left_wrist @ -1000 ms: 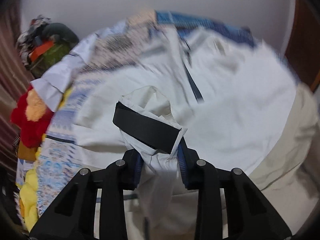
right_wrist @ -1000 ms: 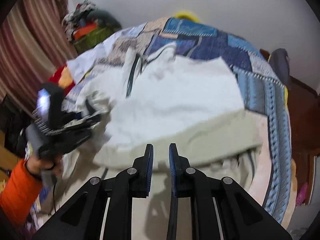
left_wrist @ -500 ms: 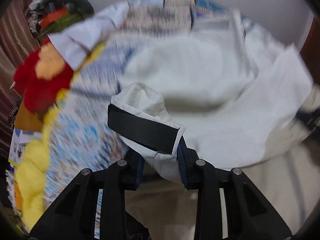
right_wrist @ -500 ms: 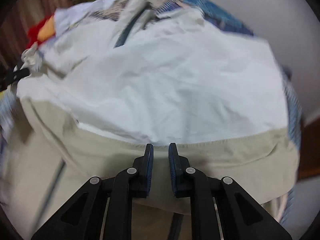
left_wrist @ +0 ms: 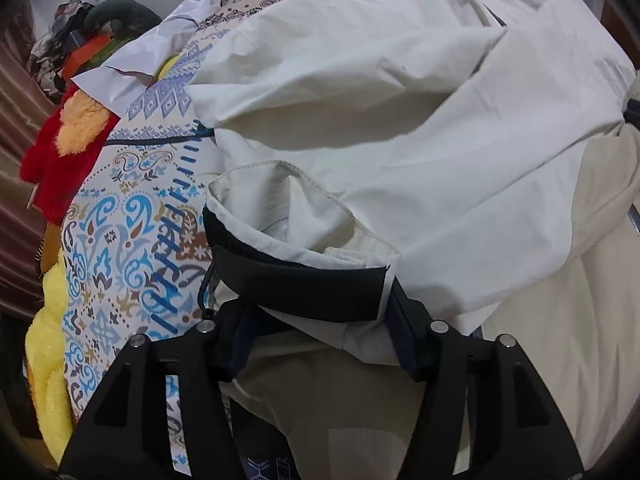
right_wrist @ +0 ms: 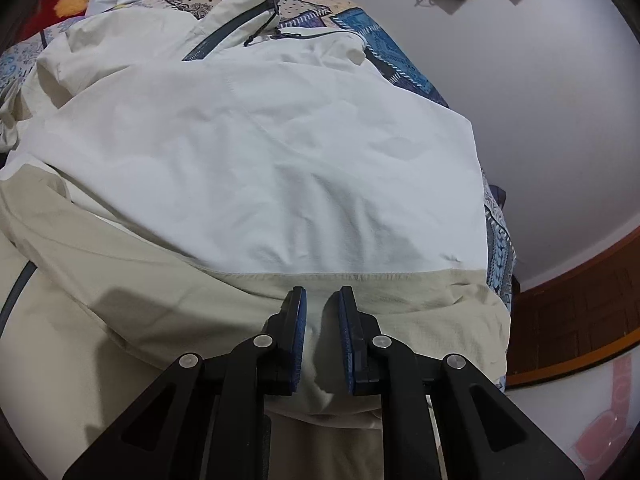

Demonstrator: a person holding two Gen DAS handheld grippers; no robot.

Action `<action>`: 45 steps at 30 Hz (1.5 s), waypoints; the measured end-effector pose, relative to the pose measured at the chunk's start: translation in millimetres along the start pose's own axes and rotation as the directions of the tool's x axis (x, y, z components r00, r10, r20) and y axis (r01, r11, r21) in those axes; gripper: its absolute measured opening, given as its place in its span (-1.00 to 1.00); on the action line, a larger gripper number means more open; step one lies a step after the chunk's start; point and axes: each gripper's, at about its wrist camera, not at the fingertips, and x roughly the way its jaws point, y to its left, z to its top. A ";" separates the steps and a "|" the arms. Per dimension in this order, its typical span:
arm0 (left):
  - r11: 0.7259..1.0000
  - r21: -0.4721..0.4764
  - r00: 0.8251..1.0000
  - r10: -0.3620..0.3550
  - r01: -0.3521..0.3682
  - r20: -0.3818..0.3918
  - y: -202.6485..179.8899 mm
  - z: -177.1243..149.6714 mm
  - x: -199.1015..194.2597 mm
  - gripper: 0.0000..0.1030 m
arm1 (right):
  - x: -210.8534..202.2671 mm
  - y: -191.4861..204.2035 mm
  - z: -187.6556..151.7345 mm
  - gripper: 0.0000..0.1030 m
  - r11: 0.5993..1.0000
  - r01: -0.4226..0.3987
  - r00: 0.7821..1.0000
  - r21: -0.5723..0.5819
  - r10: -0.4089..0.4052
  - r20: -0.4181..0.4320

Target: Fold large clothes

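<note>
A cream jacket lies spread on the bed, a sleeve (cuff between the left gripper's just-opening jaws) folded inward, right gripper shut, empty; further folds remain

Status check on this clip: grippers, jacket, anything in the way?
Left gripper jaws just opened, sleeve cuff loose between them. Right gripper shut on jacket hem. Jacket spread over patterned bedspread; nothing blocking.
</note>
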 end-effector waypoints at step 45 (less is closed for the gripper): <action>0.940 -0.310 0.988 -0.154 0.143 -0.011 78.3 -111.1 -108.0 0.95 | -146.1 -105.7 -133.4 0.63 0.832 -0.338 0.936 0.441 0.347 0.062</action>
